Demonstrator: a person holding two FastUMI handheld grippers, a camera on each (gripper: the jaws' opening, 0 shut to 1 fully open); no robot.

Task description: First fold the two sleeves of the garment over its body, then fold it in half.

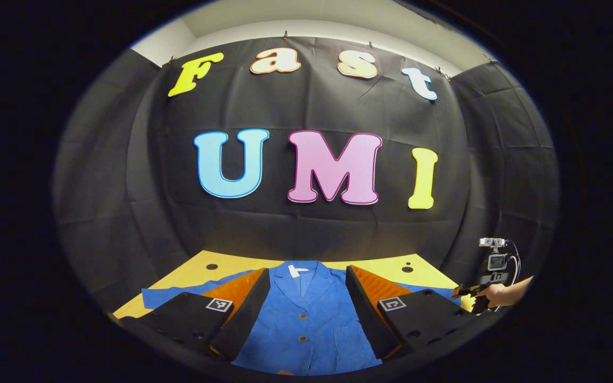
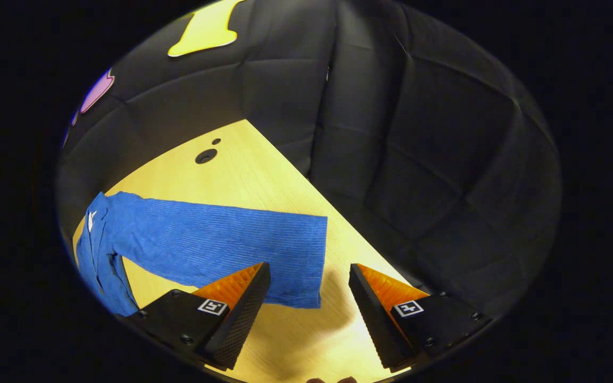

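Two sleeves of the blue shirt point(image 1: 306, 324) lie spread out flat on the yellow table point(image 1: 221, 264), with none of the folding done. In the left gripper view, the left gripper point(image 1: 306, 298) hangs above the shirt's buttoned front with its fingers spread wide, gripping nothing; they cover much of both sleeves, and the hem is cut off below. Off to the side, a hand point(image 1: 500, 294) holds the right gripper point(image 1: 471, 298), too small there to read. In the right gripper view, the right gripper point(image 2: 309, 290) is released, fingers parted over the cuff of the right sleeve point(image 2: 216, 247). The shirt's body is cut off at the edge.
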